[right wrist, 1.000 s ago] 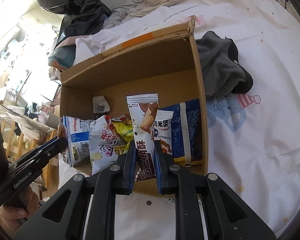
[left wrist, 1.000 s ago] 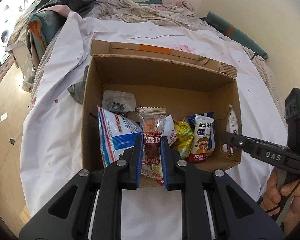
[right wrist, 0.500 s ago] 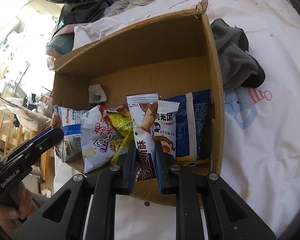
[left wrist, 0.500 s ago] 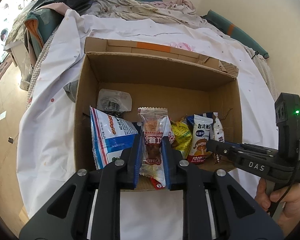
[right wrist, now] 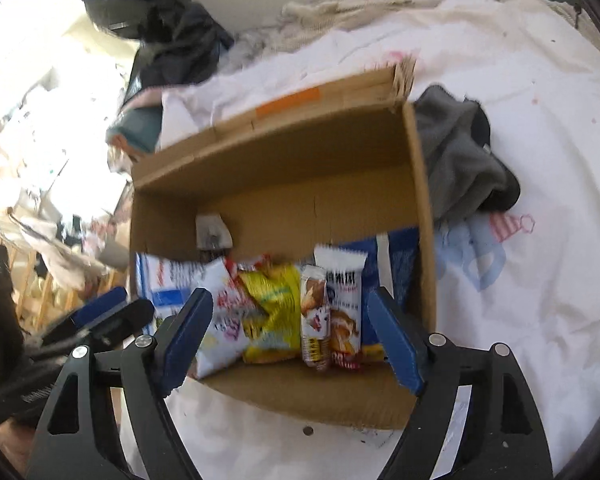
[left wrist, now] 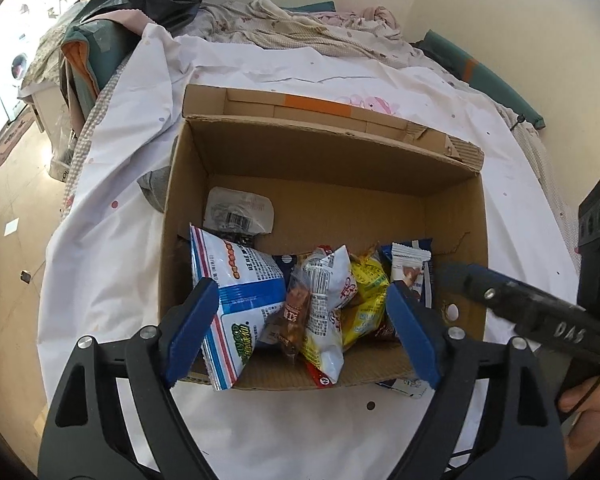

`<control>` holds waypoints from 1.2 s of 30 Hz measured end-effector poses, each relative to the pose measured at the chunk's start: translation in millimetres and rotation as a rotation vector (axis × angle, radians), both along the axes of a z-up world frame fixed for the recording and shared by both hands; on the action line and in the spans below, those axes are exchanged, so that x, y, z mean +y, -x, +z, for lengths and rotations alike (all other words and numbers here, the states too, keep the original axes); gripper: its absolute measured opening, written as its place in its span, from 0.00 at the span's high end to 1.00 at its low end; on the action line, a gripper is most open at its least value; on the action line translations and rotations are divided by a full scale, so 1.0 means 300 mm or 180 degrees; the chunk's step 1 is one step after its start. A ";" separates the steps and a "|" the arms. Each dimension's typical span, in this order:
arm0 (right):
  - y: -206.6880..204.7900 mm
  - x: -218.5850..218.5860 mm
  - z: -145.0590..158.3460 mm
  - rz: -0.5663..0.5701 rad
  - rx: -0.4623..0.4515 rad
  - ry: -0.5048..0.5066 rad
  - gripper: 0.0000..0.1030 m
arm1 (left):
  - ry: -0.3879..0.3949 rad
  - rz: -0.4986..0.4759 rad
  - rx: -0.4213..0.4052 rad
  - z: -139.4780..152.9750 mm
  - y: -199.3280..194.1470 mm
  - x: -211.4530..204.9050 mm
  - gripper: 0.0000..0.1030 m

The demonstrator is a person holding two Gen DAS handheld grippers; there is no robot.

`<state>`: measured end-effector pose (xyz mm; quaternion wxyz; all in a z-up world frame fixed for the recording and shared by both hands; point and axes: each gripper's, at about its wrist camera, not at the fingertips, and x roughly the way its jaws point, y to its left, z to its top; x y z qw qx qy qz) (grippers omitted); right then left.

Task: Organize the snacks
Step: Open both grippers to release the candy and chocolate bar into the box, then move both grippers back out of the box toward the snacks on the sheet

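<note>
**boxfan:** Snacks are all sitting in the cardboard box (left wrist: 320,168) on the bed (left wrist: 112,264) now, bunched along its near wall. A second back the left tool (left wrist: 300,328) was clamping the clear brown packet (left wrist: 294,312) and the right tool (right wrist: 292,332) was pinching the brown-and-white bar (right wrist: 314,316). Both tools' jaws have just been opening, and now they're standing wide with nothing gripped; the packs are just showing between the pads, untouched.

**tidy_tom:** Which way are they pointing?

**boxfan:** Mostly standing on end, long axis running up from the box floor. The clear brown packet is leaning to the right, against the white crinkly bag (left wrist: 326,300). The brown-and-white bar is sitting upright, sealed end up, right beside the taller white pack (right wrist: 342,304). The blue-and-white bag (left wrist: 236,296) is tilting at the left end, the yellow bag (left wrist: 366,300) is slumping in the middle. One pale wrapper (left wrist: 240,216) is lying flat farther back. The right view is blurry, so labels aren't readable there.

**tidy_tom:** Anything outside?

**boxfan:** A grey cloth (right wrist: 456,160) is lying touching the box's side wall.
</note>
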<state>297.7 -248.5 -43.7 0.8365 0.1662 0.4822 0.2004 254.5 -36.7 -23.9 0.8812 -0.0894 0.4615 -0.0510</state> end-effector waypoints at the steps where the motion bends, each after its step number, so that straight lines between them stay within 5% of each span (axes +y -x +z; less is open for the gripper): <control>1: -0.001 -0.006 -0.001 -0.0031 0.0016 -0.0020 0.20 | 0.0010 0.0010 -0.0004 0.001 0.002 0.003 0.19; 13: 0.049 -0.038 0.034 -0.0225 0.0038 -0.0204 0.20 | -0.0072 0.0075 -0.0195 0.031 0.045 0.022 0.19; 36: 0.207 -0.101 -0.002 -0.0450 0.0296 -0.0275 0.20 | -0.0101 0.0137 -0.0131 0.035 0.181 0.078 0.16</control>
